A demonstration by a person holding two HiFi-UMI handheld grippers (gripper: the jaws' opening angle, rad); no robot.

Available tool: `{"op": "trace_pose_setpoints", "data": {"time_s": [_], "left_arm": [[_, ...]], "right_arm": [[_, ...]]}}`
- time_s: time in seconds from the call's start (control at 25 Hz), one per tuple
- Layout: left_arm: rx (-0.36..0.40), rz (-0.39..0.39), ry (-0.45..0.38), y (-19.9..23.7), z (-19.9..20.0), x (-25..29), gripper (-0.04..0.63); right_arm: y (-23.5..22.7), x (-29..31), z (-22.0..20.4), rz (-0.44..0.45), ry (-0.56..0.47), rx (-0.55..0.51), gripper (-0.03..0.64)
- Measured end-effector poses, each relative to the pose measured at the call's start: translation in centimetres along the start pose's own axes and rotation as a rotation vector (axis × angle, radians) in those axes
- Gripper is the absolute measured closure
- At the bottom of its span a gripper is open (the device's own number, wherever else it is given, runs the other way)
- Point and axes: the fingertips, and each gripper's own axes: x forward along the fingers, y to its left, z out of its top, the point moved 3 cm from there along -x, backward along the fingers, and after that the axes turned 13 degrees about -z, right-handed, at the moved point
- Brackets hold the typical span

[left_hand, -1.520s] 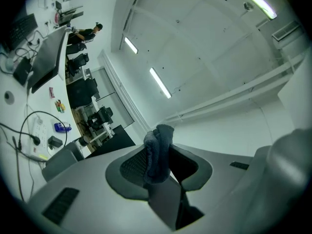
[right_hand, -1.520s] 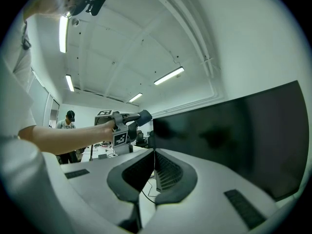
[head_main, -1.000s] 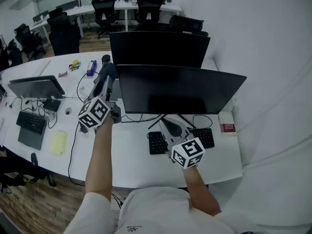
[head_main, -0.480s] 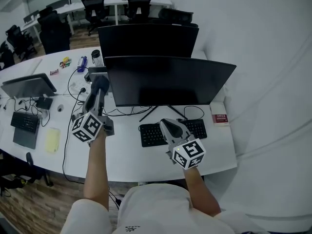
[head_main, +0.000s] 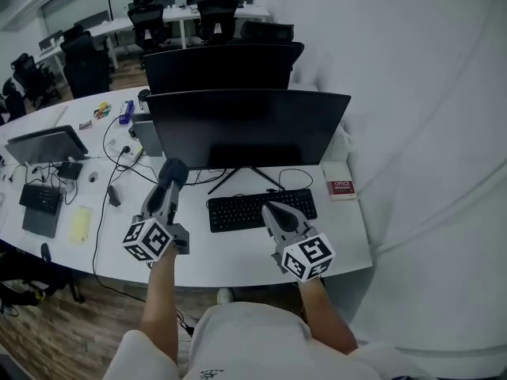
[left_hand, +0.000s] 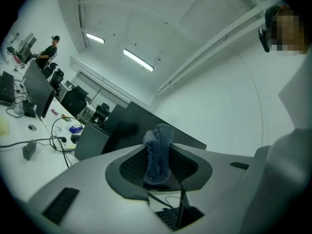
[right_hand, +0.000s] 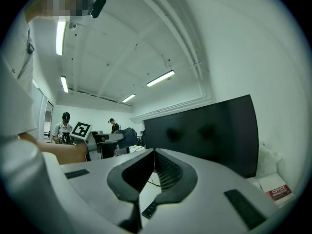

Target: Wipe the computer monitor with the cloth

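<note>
A dark monitor (head_main: pixel 247 127) stands on thin legs at the middle of a white tabletop (head_main: pixel 238 248), with a second monitor (head_main: pixel 222 66) just behind it. A black keyboard (head_main: pixel 261 209) lies in front of the stand. The left gripper (head_main: pixel 171 179) points toward the front monitor's lower left corner, a dark cloth (head_main: pixel 175 169) bunched at its tip, apart from the screen. The right gripper (head_main: pixel 269 210) hovers over the keyboard's right half. A red book (head_main: pixel 341 188) lies near the tabletop's right edge, and a yellow pad (head_main: pixel 79 224) lies far to the left.
</note>
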Motion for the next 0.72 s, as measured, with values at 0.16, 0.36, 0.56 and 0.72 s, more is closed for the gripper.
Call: {"op": "trace_pose_setpoints", "data": {"time_s": [0.16, 0.36, 0.56, 0.72], "left_arm": [[-0.028, -0.037, 0.028, -5.1, -3.9, -0.9, 0.465], [-0.03, -0.059, 0.061, -11.0, -7.4, -3.1, 0.465], [-0.009, -0.063, 0.086, -16.2, -9.7, -5.4, 0.465], [0.007, -0.073, 0.089, -19.4, -10.6, -7.0, 0.465]], "right_arm": [[-1.8, -3.6, -0.9, -0.003, 0.006, 0.021, 0.597], [-3.4, -8.4, -1.8, -0.003, 0.003, 0.032, 0.597], [-5.1, -13.0, -2.5, -0.015, 0.002, 0.057, 0.597], [-5.8, -15.6, -3.2, -0.019, 0.001, 0.07, 0.597]]}}
